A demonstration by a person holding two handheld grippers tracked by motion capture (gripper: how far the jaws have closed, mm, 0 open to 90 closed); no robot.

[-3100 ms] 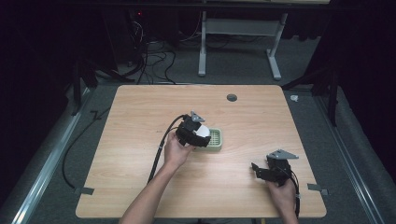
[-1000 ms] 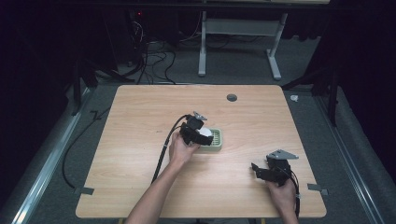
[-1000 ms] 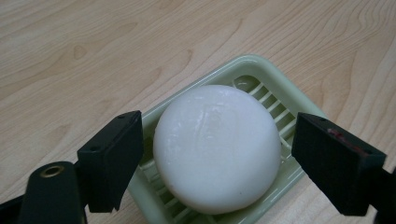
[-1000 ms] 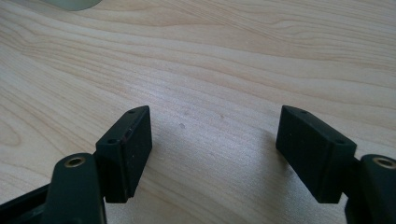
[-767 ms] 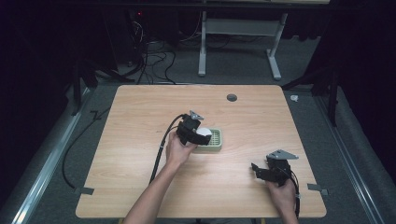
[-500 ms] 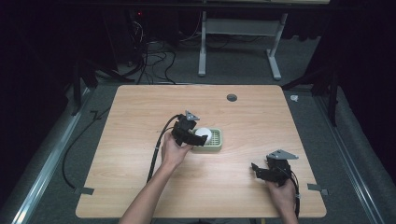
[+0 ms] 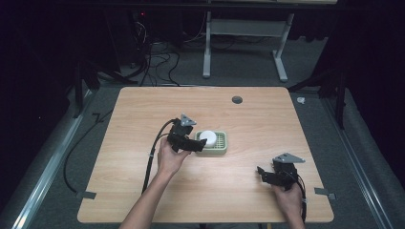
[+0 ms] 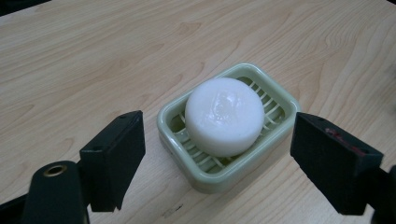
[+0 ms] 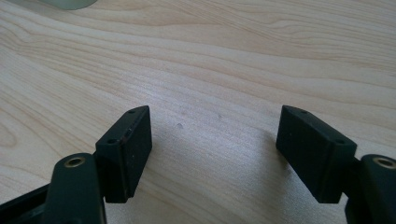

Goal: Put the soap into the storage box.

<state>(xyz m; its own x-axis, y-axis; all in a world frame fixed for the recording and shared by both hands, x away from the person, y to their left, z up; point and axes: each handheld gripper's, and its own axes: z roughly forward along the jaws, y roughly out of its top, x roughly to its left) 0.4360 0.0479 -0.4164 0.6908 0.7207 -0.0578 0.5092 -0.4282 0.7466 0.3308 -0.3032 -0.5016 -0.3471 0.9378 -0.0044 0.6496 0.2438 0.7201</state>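
Observation:
A round white soap bar (image 8: 224,115) lies in a pale green slatted soap dish (image 8: 275,128) near the middle of the wooden table (image 7: 143,109). In the high view the soap (image 7: 208,137) sits in the dish (image 7: 220,149) just right of my left gripper (image 7: 199,144). In its own view the left gripper (image 8: 217,161) is open, jaws spread wider than the dish and a little short of it, nothing held. My right gripper (image 7: 261,172) rests near the table's front right; in its own view the right gripper (image 9: 214,154) is open over bare wood.
A dark round grommet (image 7: 237,99) sits in the table near its far edge. The left gripper's black cable (image 7: 152,152) trails across the table toward the front left. Desk legs (image 7: 206,47) and loose cables lie on the floor beyond.
My left gripper has drawn back to the left, off the soap and dish, leaving the soap lying in the dish. The right gripper has stayed still.

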